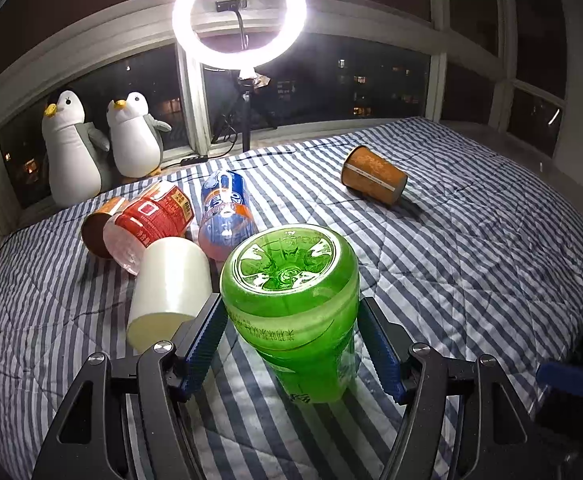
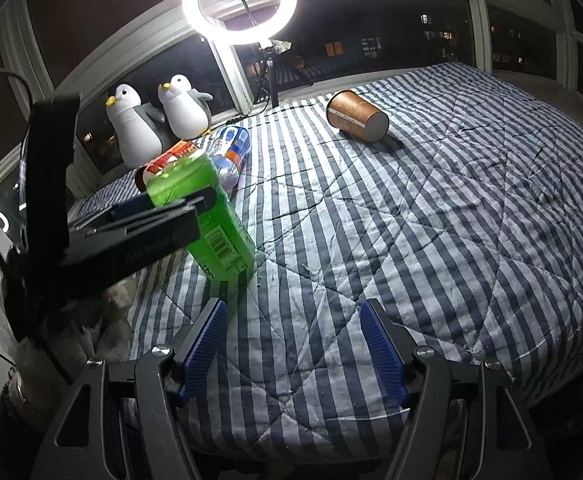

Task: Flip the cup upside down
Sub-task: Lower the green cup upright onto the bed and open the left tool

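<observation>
A green plastic cup stands upside down, base up and slightly tilted, on the striped bed cover between the fingers of my left gripper. The blue pads flank its sides; whether they touch it I cannot tell. The same cup shows in the right wrist view with the left gripper's fingers around it. My right gripper is open and empty over the cover at the near edge.
An orange paper cup lies on its side farther back, also in the right wrist view. A white cup, a red cup, a brown cup and a blue cup lie clustered at the left. Two plush penguins and a ring light stand at the window.
</observation>
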The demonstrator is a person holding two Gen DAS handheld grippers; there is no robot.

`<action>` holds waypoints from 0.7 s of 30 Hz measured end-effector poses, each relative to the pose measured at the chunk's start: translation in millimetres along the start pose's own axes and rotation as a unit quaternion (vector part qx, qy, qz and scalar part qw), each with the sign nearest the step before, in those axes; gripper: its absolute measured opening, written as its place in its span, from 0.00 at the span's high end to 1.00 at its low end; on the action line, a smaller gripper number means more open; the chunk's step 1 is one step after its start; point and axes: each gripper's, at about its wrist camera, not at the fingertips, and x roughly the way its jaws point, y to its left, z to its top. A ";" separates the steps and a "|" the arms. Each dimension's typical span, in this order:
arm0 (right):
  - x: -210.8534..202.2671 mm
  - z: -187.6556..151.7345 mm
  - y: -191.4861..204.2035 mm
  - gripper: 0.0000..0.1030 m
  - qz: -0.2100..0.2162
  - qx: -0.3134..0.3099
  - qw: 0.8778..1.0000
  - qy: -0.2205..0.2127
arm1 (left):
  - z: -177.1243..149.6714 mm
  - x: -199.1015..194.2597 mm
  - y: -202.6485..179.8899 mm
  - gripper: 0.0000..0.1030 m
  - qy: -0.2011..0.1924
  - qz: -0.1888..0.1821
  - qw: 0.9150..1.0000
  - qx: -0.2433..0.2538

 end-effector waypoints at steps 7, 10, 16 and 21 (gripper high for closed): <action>-3.8 -0.5 -1.8 0.36 -0.003 0.004 1.000 -0.005 | -13.8 -10.1 3.8 0.31 -0.018 -0.011 1.000 -0.001; -4.9 -0.3 -1.7 0.36 -0.003 0.006 1.000 -0.006 | -19.6 -14.6 4.1 0.31 -0.026 -0.014 1.000 0.000; -5.8 0.1 -2.4 0.36 -0.001 0.009 1.000 -0.007 | -22.5 -15.9 -0.9 0.31 -0.027 -0.016 0.999 0.016; -5.5 0.1 -3.1 0.36 -0.001 0.011 1.000 -0.005 | -22.9 -12.1 -1.2 0.22 -0.022 -0.023 0.999 0.013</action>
